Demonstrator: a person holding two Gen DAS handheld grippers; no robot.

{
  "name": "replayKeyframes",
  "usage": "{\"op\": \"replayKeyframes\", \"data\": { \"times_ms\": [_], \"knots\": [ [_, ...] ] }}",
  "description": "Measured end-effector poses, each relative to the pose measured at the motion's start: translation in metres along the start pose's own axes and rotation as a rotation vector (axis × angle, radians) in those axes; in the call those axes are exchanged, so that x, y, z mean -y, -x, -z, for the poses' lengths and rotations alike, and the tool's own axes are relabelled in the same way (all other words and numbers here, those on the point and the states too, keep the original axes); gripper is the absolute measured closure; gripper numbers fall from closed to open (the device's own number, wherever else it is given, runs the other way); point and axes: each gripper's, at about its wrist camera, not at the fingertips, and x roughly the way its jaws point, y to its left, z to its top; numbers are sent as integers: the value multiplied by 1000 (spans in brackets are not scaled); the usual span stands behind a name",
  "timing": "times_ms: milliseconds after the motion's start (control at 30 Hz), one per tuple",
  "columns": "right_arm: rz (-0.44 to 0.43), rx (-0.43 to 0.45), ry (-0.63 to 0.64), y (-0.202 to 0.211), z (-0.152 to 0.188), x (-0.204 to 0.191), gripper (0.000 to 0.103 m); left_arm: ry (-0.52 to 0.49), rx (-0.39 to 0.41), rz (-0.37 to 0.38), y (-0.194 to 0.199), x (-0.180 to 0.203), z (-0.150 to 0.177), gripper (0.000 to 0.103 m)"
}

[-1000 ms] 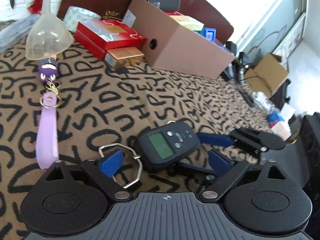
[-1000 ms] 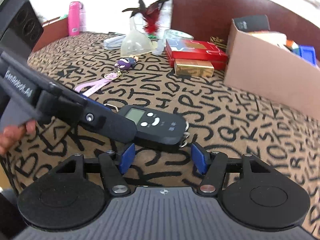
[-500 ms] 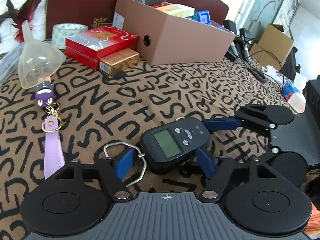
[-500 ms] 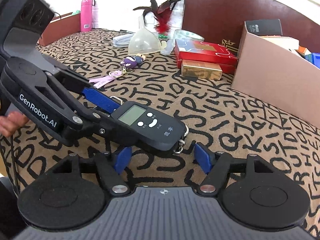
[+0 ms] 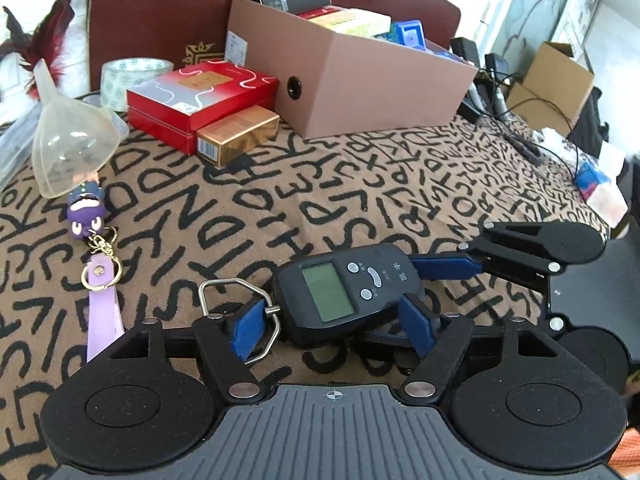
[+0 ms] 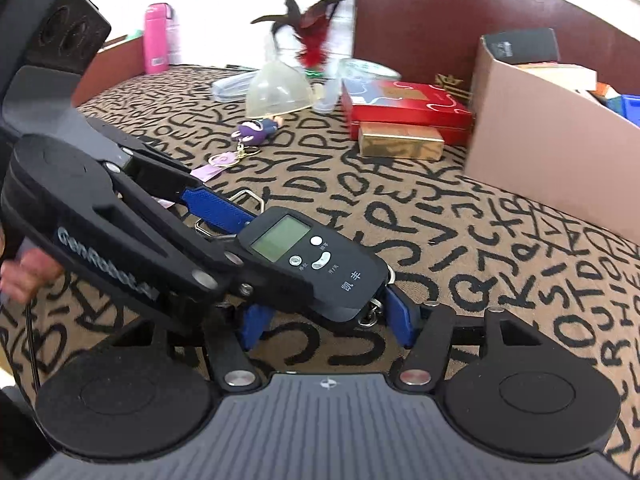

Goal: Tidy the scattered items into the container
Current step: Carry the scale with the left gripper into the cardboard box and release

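A black digital hanging scale with a metal hook ring sits over the letter-print cloth. My left gripper is shut on it, one blue pad at the ring end and one on its right side. From the opposite side my right gripper straddles the scale's other end. Its jaws are closing, with the pads close beside the body. The open brown cardboard box, holding several items, stands at the back.
A purple keychain, clear funnel, tape roll, red box and gold box lie scattered left of the cardboard box. A hand holds the left gripper. Cables and another carton lie off the right edge.
My left gripper's jaws narrowed onto the scale and the wrist rolled level. My right gripper's jaws widened slightly, then drew in around the scale's near end.
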Motion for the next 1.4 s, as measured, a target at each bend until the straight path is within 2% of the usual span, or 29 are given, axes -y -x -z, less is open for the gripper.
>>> {"op": "replayKeyframes", "data": {
  "times_ms": [133,267,500,767,900,1033,1333,1400],
  "knots": [
    [-8,9,-32,12,0,2,39,3,44,-3,13,10,-4,30],
    [10,59,-46,30,-10,11,39,4,119,5,28,22,-28,33],
    [98,203,-44,72,-47,48,39,-55,257,41,41,55,-99,28],
    [214,318,-36,102,-94,105,39,-109,347,85,31,82,-194,28],
    [267,361,-33,102,-122,136,39,-133,380,83,15,88,-241,27],
    [288,372,-67,88,-144,175,39,-132,371,75,-18,87,-281,27],
    [305,337,-149,29,-174,266,39,-128,331,60,-106,71,-347,27],
    [300,326,-172,15,-177,279,39,-124,324,42,-123,66,-353,22]
  ]
}}
